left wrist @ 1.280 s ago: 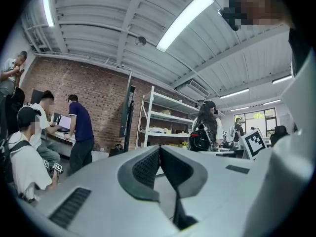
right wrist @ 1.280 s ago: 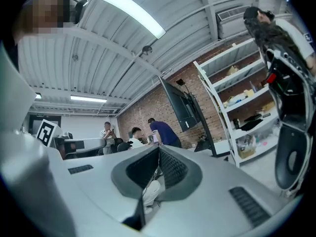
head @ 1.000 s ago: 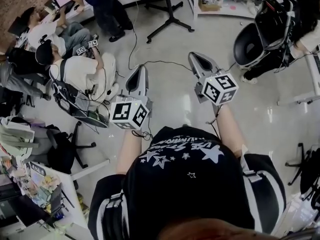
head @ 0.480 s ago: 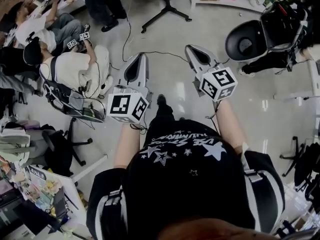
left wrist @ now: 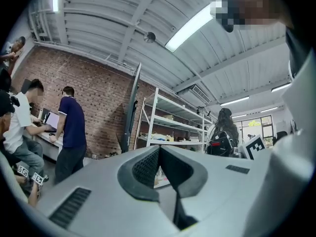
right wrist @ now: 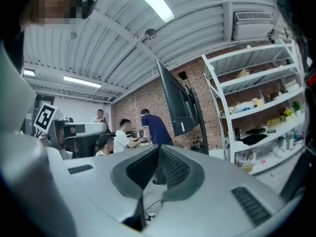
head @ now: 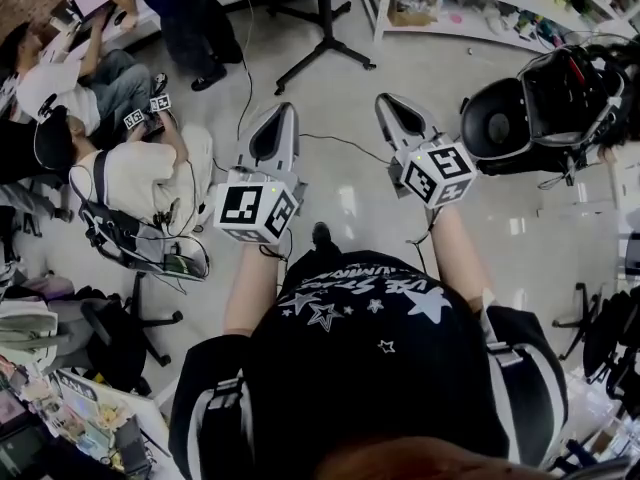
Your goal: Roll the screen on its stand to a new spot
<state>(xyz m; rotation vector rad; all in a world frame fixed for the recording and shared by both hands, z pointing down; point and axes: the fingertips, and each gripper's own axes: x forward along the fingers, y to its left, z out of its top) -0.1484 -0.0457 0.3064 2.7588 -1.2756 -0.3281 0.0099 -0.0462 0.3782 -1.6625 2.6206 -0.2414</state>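
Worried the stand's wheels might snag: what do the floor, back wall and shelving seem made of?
Floor: pale and glossy, likely sealed concrete or epoxy; bright reflections show on it. Back wall: matte red-brown brick, mortar lines visible. Shelving: probably white-painted metal, judging by its thin uprights and shelves.

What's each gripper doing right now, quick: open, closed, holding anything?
Left gripper: closed, holding nothing.
Right gripper: closed, holding nothing.

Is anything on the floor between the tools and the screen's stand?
Only a thin black cable lies between the left tool, the right tool and the stand. Nothing taller blocks the way.
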